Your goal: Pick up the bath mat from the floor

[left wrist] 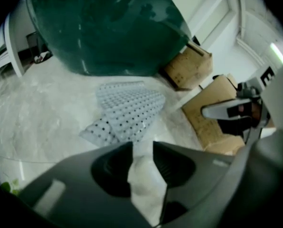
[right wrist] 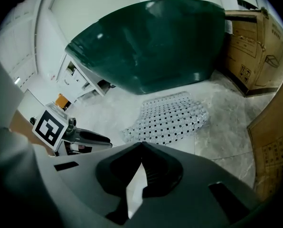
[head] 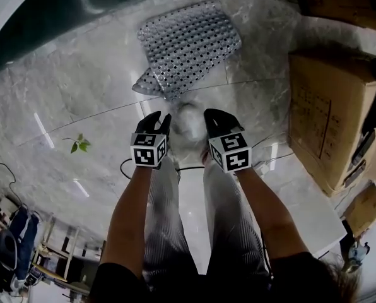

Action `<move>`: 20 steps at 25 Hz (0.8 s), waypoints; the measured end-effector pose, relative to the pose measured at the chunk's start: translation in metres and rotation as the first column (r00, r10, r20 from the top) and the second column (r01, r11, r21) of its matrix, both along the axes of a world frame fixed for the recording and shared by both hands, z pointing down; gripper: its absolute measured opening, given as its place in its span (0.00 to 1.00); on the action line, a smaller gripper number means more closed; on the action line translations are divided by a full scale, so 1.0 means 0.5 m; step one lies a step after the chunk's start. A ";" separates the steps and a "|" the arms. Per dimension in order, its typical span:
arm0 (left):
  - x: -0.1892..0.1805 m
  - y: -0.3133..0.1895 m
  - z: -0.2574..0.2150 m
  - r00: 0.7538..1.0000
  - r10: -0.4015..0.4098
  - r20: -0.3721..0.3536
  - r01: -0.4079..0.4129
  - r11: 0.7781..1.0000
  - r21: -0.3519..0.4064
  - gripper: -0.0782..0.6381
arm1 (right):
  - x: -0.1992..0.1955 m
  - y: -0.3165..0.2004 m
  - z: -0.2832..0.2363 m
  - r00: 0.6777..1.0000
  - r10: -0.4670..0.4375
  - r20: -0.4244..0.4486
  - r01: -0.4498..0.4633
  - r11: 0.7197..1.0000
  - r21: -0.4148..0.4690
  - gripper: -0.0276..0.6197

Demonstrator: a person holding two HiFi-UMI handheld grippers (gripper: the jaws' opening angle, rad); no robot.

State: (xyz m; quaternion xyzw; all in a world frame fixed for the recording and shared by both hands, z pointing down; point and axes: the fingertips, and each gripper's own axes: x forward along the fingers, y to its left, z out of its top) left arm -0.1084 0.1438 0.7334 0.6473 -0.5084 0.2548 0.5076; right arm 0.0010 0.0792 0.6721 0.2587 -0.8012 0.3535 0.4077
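Observation:
The bath mat (head: 187,46) is grey, dotted with holes, and lies flat on the marble floor ahead of me, its near-left corner folded over. The left gripper view shows the mat (left wrist: 127,110) beyond the jaws, and so does the right gripper view (right wrist: 172,118). My left gripper (head: 158,120) hangs in the air short of the mat. Its jaws (left wrist: 142,146) stand a little apart with only floor showing between them. My right gripper (head: 217,117) is level with it on the right, and its tips (right wrist: 142,145) meet with nothing held.
A dark green bathtub (right wrist: 151,42) stands just behind the mat. Cardboard boxes (head: 330,112) line the right side. A thin black cable (head: 126,166) and a small green sprig (head: 79,144) lie on the floor near my legs.

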 end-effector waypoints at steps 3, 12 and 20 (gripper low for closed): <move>-0.002 -0.002 0.049 1.000 0.009 0.003 -0.009 1.000 0.005 0.29 | 0.001 0.007 0.045 1.000 -0.001 -0.005 0.001 1.000 -0.009 0.03; -0.004 -0.010 0.175 1.000 0.018 -0.016 -0.018 1.000 0.015 0.34 | 0.007 0.022 0.161 1.000 -0.019 -0.010 0.019 1.000 -0.016 0.03; 0.007 -0.012 0.252 0.998 0.031 -0.051 -0.030 0.999 0.034 0.38 | 0.018 0.015 0.228 1.000 -0.017 -0.011 0.017 1.000 -0.014 0.03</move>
